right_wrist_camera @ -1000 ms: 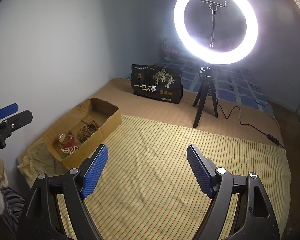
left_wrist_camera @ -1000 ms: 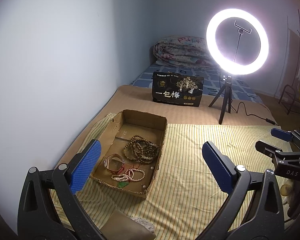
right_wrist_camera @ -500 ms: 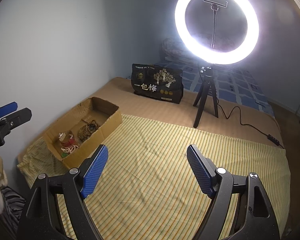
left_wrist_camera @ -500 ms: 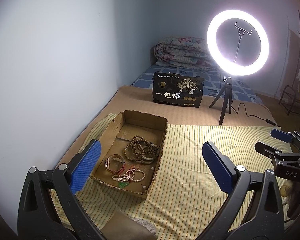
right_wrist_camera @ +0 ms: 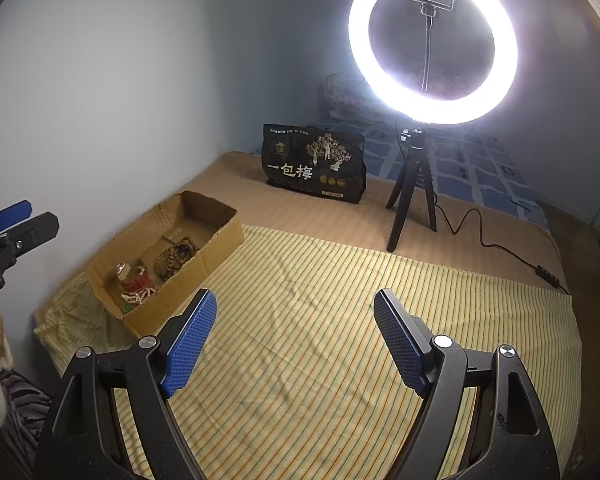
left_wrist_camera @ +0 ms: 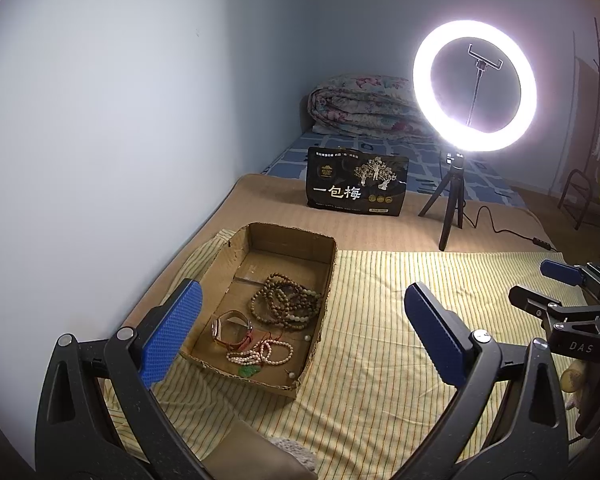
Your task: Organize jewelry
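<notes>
A shallow cardboard box [left_wrist_camera: 320,248] lies on a striped yellow cloth [left_wrist_camera: 380,344]. It holds brown bead strands [left_wrist_camera: 286,306], a red-strapped watch [left_wrist_camera: 230,330], pale bead bracelets [left_wrist_camera: 262,354] and a green pendant [left_wrist_camera: 250,371]. My left gripper [left_wrist_camera: 304,324] is open and empty, above the box's right wall. My right gripper [right_wrist_camera: 296,336] is open and empty over the cloth, right of the box [right_wrist_camera: 216,236]. Each gripper shows at the edge of the other's view: the right one [left_wrist_camera: 556,292], the left one [right_wrist_camera: 20,220].
A lit ring light on a black tripod [left_wrist_camera: 452,208] stands behind the cloth, its cable [left_wrist_camera: 508,232] trailing right. A black printed bag [left_wrist_camera: 356,188] stands beside it. A folded quilt [left_wrist_camera: 364,108] lies at the back. A wall runs along the left.
Both grippers have drifted only slightly; the left view has shifted a little. Both stay open and empty. The jewelry has not moved.
</notes>
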Demonstrator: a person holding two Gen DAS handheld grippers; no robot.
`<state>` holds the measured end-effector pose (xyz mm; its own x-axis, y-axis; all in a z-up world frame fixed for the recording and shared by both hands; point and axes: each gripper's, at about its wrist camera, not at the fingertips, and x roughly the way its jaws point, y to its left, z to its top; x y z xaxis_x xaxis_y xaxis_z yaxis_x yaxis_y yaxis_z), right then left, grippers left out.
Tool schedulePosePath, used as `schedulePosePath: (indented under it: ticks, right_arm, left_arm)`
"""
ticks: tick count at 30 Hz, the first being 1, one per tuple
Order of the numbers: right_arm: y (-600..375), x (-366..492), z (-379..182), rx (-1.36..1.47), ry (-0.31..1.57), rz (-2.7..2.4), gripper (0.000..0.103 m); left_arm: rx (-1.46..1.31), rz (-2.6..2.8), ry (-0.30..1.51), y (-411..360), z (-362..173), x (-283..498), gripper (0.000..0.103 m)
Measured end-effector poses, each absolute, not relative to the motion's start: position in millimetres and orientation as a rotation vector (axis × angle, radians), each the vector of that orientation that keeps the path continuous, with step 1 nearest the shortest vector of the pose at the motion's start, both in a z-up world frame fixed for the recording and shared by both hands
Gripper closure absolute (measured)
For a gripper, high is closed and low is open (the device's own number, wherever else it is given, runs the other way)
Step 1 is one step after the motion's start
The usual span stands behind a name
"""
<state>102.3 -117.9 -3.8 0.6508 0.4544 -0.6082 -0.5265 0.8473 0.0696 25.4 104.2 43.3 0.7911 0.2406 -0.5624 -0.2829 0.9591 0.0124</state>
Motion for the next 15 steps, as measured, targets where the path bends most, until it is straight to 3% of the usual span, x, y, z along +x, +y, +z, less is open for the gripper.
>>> schedulePosePath:
  ticks: [15]
  right_arm:
    - [-115.8,103.0,-7.3,-0.120,0.670,0.558,0.022]
  left_arm:
    - [-0.066,0.285,0.593,106.1,43.2,22.9,0.000]
